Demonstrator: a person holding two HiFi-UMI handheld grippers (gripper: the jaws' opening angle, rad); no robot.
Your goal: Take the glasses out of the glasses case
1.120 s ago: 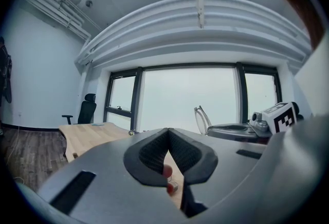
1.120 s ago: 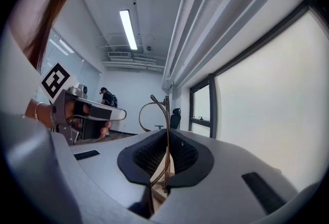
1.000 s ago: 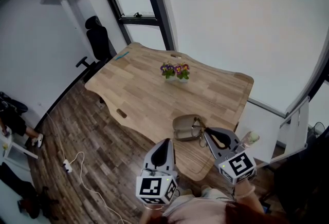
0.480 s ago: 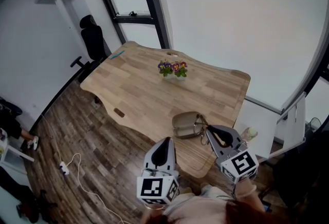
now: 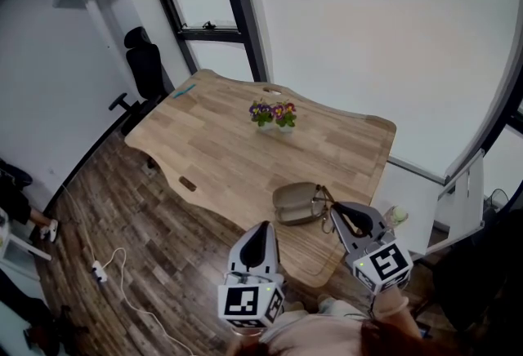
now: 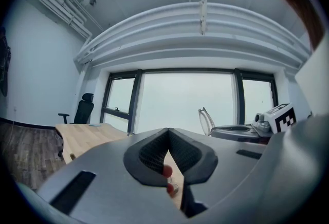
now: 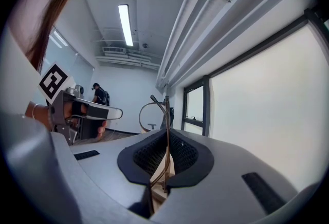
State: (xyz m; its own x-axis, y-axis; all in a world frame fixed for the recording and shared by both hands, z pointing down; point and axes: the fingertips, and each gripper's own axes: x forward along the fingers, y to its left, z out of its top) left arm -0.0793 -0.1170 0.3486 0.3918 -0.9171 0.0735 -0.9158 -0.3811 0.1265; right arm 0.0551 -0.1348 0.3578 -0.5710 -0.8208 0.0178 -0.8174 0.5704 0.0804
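Observation:
The open olive glasses case lies near the front edge of the wooden table. My right gripper is shut on the thin-framed glasses, holding them just right of the case and apart from it. In the right gripper view the glasses stand up between the closed pads, one lens ring showing above the right gripper. My left gripper is shut and holds nothing, hovering off the table's front edge. The left gripper view shows the left gripper with pads together, and the glasses off to the right.
A small pot of flowers stands mid-table and a blue pen lies at the far left corner. An office chair sits by the window. A white side table with a bottle is at the right. A cable trails over the floor.
My right gripper has drawn the glasses a little to the right, away from the case. The left gripper has barely moved. The head camera has shifted slightly.

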